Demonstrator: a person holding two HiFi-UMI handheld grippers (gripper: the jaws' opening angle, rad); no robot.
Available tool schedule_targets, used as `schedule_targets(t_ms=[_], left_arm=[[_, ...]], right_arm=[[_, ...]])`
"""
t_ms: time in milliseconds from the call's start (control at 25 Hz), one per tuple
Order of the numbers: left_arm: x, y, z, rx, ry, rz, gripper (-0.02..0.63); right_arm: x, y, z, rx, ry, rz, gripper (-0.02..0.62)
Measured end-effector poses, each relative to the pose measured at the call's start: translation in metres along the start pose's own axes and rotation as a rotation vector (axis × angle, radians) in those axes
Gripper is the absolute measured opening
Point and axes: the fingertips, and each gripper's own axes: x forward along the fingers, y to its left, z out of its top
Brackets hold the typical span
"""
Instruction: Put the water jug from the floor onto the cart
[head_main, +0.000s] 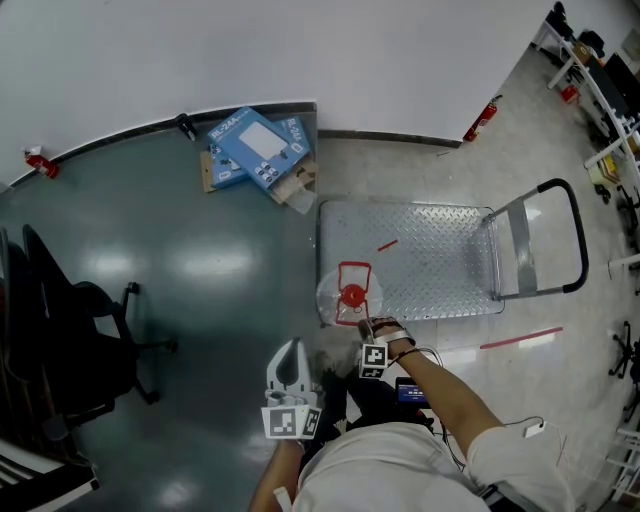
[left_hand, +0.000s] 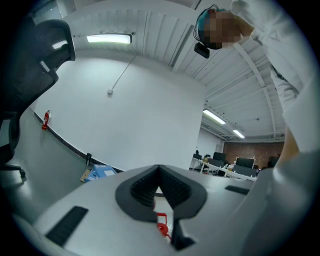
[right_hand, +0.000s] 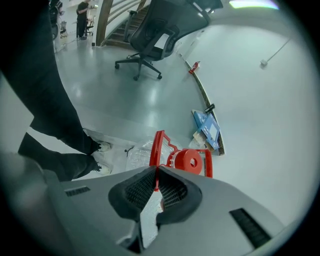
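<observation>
Right claw on red handle of water jug

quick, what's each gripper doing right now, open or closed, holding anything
left gripper: closed, empty
right gripper: closed on the red handle of the water jug

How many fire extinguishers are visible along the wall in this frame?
2. The right fire extinguisher leans at the wall beyond the cart; the left fire extinguisher sits by the wall at the far left. Others may be hidden.
</observation>
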Motion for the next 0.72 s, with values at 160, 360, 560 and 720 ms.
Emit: schedule_targets(t_ms=[160,360,560,720], left_arm=[[-0.007,0.003,-0.001,-0.004,-0.004,0.009,0.003],[-0.012,0.003,0.000,-0.008,-0.011,0.003,0.003],[-0.014,-0.004,0.004,-0.013,-0.023,-0.014,0.003],[-0.015,-0.009,0.012,-0.012,-0.040,-0.028,0.003]], right_arm=[[-0.002,0.004,-0.002,-0.009,0.008,-0.015,0.021],[-0.013,0.004,0.000,0.003,-0.004,-0.027,0.021],[-0.042,-0.011,0.013,0.098,-0.101,-0.064,0.021],[-0.094,-0.053,0.022,0.502,-0.265,-0.136,0.012]])
